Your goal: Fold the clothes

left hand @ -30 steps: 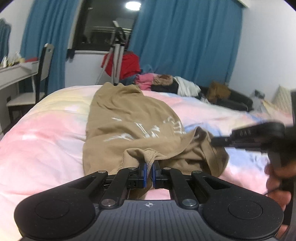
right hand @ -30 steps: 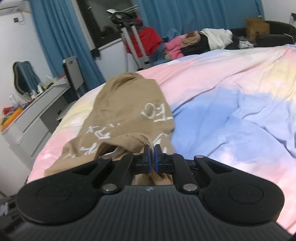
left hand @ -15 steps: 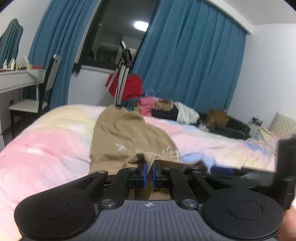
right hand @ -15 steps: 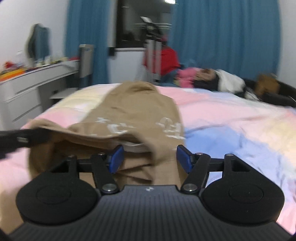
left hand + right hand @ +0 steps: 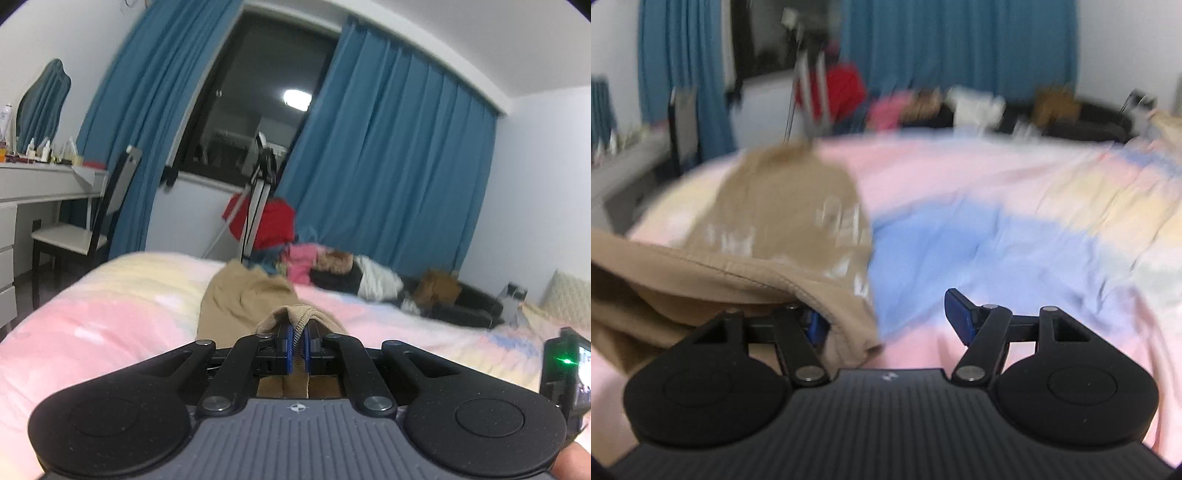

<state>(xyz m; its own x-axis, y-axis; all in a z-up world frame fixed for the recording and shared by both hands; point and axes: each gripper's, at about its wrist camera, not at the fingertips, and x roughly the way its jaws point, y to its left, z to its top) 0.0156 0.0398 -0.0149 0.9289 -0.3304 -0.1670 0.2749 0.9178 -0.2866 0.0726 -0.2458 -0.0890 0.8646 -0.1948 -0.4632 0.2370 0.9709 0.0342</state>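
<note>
A tan garment with white lettering (image 5: 243, 299) lies on the pastel bed cover (image 5: 92, 325). My left gripper (image 5: 297, 341) is shut on a fold of its hem and holds it raised. In the right wrist view the same tan garment (image 5: 783, 214) stretches away across the bed, and a lifted edge of it drapes over the left finger. My right gripper (image 5: 886, 317) is open; its right finger (image 5: 958, 314) is bare. The view is blurred by motion.
Blue curtains (image 5: 388, 166) and a dark window are behind the bed. A pile of clothes (image 5: 332, 266) lies at the far edge. A white desk (image 5: 33, 184) and chair (image 5: 85, 229) stand at the left. A tripod (image 5: 258, 192) stands by the window.
My right gripper opened and let go of the garment, then shifted right. My left gripper kept its hold and lifted the hem higher, tilting its view up.
</note>
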